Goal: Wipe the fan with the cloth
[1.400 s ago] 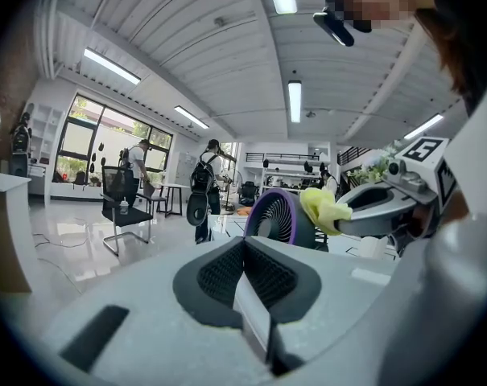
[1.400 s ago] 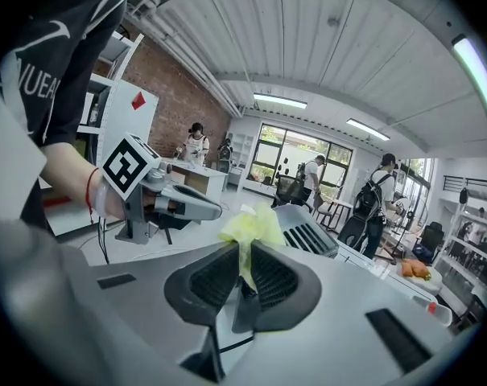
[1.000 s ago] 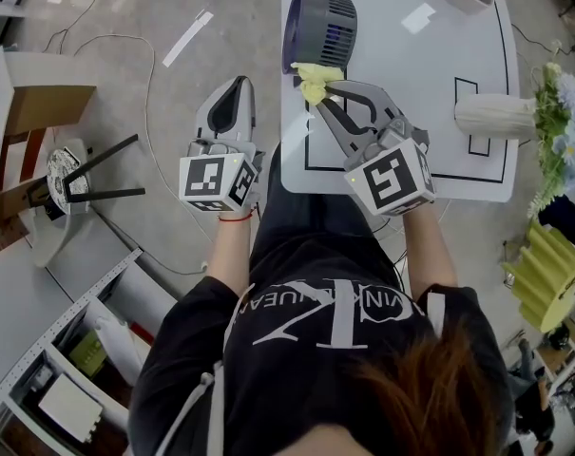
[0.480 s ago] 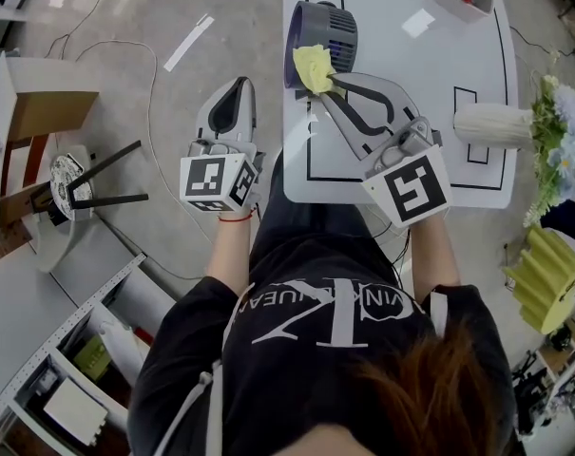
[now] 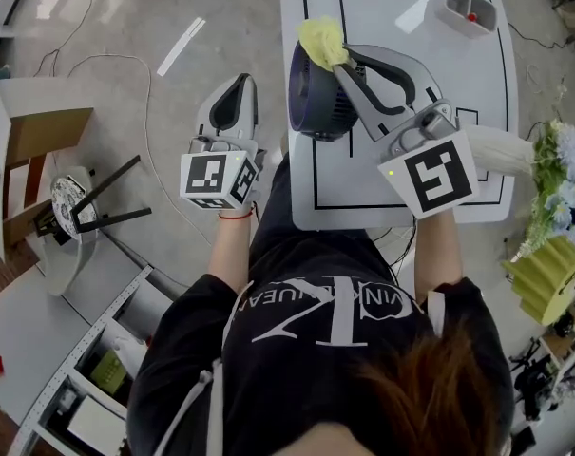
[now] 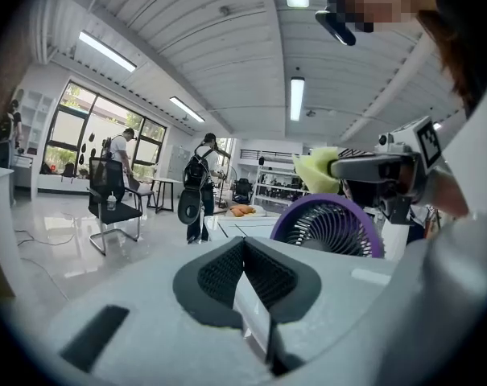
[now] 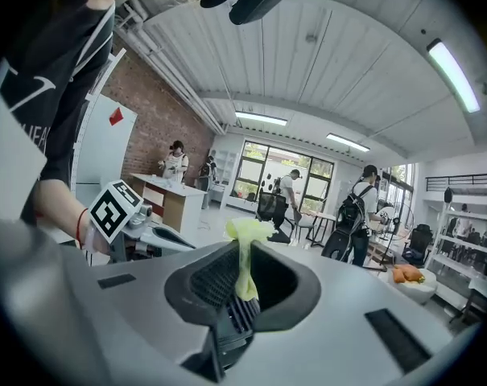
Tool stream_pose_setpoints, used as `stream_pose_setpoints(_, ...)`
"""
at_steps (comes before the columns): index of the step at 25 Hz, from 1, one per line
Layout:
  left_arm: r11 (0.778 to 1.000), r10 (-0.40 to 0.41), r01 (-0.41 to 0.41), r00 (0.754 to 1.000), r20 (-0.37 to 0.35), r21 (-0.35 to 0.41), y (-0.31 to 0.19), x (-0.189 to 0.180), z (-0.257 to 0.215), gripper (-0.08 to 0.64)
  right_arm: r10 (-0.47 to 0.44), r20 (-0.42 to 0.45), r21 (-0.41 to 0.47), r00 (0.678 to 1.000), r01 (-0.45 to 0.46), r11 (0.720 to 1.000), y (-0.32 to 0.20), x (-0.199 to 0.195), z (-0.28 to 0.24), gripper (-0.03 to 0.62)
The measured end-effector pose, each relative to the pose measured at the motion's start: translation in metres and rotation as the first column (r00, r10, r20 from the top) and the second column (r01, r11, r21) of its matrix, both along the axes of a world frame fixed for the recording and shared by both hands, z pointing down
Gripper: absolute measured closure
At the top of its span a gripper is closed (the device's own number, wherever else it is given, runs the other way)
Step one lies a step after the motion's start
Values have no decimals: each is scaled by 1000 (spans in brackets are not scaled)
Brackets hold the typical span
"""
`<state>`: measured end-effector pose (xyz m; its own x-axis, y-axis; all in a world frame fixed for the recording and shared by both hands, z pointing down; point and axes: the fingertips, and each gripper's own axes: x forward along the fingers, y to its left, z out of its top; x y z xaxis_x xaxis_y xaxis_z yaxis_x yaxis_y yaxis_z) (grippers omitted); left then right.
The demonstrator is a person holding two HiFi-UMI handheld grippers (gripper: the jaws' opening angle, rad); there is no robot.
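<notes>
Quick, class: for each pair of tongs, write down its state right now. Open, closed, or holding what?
Left tongs: closed, nothing between them.
Right tongs: closed on the yellow cloth.

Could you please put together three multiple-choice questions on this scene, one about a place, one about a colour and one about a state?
1. Where does the fan stand?
A) on the floor
B) on the white table
C) on a chair

2. What colour is the cloth?
A) yellow
B) blue
C) red

3. How are the left tongs?
A) wide open
B) shut on the cloth
C) shut and empty

Answers:
1 B: the head view shows it by the table's left edge.
2 A: it is yellow in every view.
3 C: the left gripper view shows their jaws together with nothing between; the cloth is in the right tongs.
</notes>
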<state>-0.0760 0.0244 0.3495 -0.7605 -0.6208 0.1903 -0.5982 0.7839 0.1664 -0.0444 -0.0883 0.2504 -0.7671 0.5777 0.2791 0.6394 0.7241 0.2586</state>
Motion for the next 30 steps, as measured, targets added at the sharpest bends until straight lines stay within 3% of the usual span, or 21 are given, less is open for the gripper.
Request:
stream_pose_setpoints(7, 999, 34, -33, 999, -24, 27, -7, -51, 8, 552, 21, -123, 34, 992, -17, 999, -2, -46, 17, 552)
stream_pose_setpoints(15, 993, 112, -111, 992, -48, 24, -34, -86, 24, 552, 19, -281, 66, 960, -1, 998, -5, -76, 46, 552)
stream_pose_setpoints(22, 985, 169, -167, 985, -47, 29, -44, -105, 27, 552, -30, -384, 30, 923, 45, 999, 8, -75, 62, 555)
stream_pose_setpoints(30, 975, 220, -218, 975, -45, 41, -59, -107, 26, 552, -55, -402, 15, 914, 67, 998, 8, -64, 56, 555)
